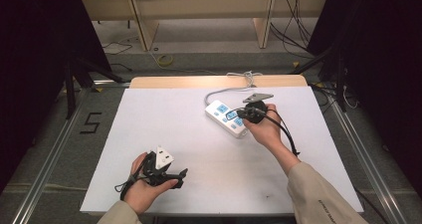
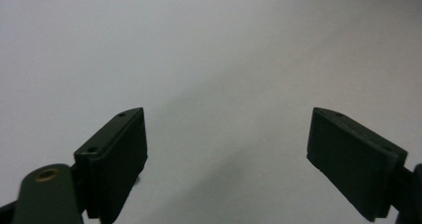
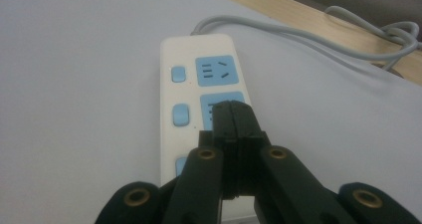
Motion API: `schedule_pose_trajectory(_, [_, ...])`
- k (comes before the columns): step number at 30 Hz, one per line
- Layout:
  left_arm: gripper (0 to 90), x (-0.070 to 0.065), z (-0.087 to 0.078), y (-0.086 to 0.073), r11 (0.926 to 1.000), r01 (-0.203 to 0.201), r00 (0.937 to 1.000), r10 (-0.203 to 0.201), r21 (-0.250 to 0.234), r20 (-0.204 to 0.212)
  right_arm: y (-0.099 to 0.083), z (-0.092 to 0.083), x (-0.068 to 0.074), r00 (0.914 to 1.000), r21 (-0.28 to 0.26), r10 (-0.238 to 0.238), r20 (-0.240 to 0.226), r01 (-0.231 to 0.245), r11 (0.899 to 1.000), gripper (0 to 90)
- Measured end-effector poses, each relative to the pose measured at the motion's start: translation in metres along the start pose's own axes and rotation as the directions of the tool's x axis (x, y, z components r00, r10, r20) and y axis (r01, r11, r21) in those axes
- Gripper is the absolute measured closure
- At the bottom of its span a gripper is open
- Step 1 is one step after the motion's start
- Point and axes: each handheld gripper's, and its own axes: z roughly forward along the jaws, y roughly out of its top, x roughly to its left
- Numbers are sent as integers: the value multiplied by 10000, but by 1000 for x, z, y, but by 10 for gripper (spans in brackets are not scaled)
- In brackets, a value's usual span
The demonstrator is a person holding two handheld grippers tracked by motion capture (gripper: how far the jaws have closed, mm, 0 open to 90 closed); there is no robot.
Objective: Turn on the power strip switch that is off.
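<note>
A white power strip (image 1: pixel 222 113) with blue sockets and blue buttons lies at the table's back middle, its grey cable (image 1: pixel 225 90) running to the far edge. My right gripper (image 1: pixel 235 115) hovers over the strip with its jaws pressed together and nothing between them. In the right gripper view the shut tips (image 3: pixel 234 107) cover the middle socket of the power strip (image 3: pixel 181 55); whether they touch it I cannot tell. My left gripper (image 1: pixel 182 176) rests near the front left edge, jaws wide apart. In the left gripper view, my left gripper (image 2: pixel 226 134) holds nothing over bare white surface.
The white table top (image 1: pixel 164 124) has a wooden strip along its far edge, where the grey cable (image 3: pixel 308 37) loops. Dark stands and cables sit on the floor beyond and beside the table.
</note>
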Motion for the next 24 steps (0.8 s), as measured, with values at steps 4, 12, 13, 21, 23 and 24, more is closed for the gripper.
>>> schedule_pose_trajectory(4, [156,0,0,0,10000,-2,10000,2,14,6,2,3,0,10000,36,-19,-8,19,10000,900])
schedule_pose_trajectory(12, [156,0,0,0,10000,-6,10000,6,6,13,5,9,2,10000,110,-20,-36,21,9999,900])
schedule_pose_trajectory(13, [156,0,0,0,10000,-8,10000,8,12,18,5,10,2,10000,125,-3,-53,4,9999,900])
schedule_pose_trajectory(21, [156,0,0,0,10000,-2,10000,2,22,28,6,14,2,10000,223,-12,-44,13,9998,900])
schedule_pose_trajectory(23, [156,0,0,0,10000,0,10000,0,18,29,6,15,2,10000,261,-12,-40,13,9997,900])
schedule_pose_trajectory(24, [156,0,0,0,10000,-2,10000,2,24,31,7,15,2,10000,264,-18,-40,19,9996,900])
